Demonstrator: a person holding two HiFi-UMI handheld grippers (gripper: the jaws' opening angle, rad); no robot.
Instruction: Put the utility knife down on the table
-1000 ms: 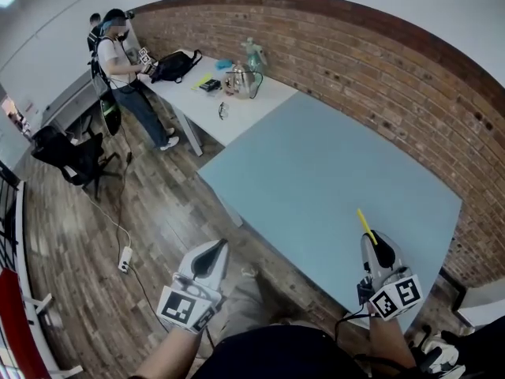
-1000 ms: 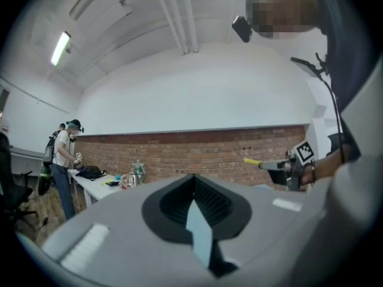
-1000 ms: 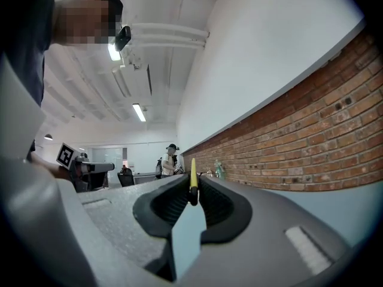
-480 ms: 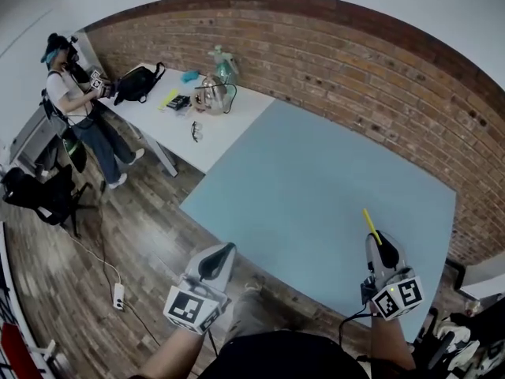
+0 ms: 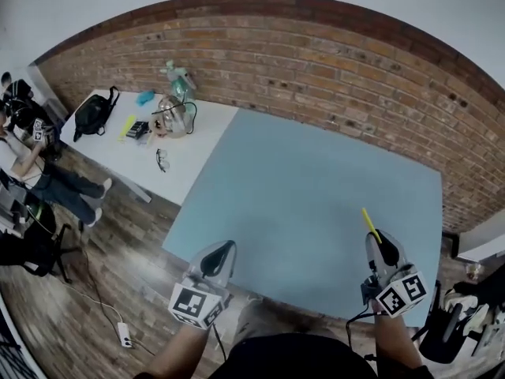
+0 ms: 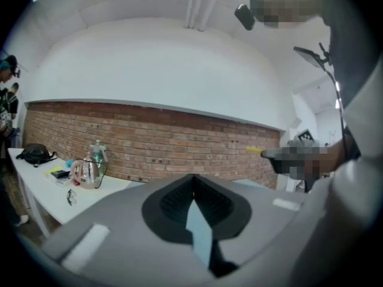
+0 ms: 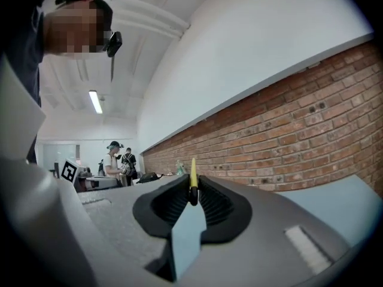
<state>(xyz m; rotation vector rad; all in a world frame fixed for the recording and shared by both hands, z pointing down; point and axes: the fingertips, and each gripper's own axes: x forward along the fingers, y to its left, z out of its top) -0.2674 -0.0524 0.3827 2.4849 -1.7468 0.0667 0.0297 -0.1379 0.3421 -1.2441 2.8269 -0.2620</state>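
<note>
A yellow utility knife (image 5: 368,223) sticks out forward from my right gripper (image 5: 378,240), which is shut on its black end above the near right part of the blue-grey table (image 5: 316,172). In the right gripper view the knife (image 7: 192,171) stands upright between the pads of the right gripper (image 7: 192,187). My left gripper (image 5: 224,249) hangs over the table's near edge, its jaws closed with nothing between them. In the left gripper view the left gripper (image 6: 192,179) shows its tips touching, and the knife's yellow tip (image 6: 254,150) appears off to the right.
A white table (image 5: 197,144) adjoins the blue one at the left, carrying a kettle (image 5: 170,117), a spray bottle (image 5: 177,75), glasses (image 5: 162,160) and a black bag (image 5: 93,112). A person (image 5: 28,136) is at the far left. A brick wall (image 5: 316,61) runs behind.
The view has swung right, so the white table and the person slid left. My left gripper moved from over the floor to the table's near edge. The right gripper keeps hold of the knife.
</note>
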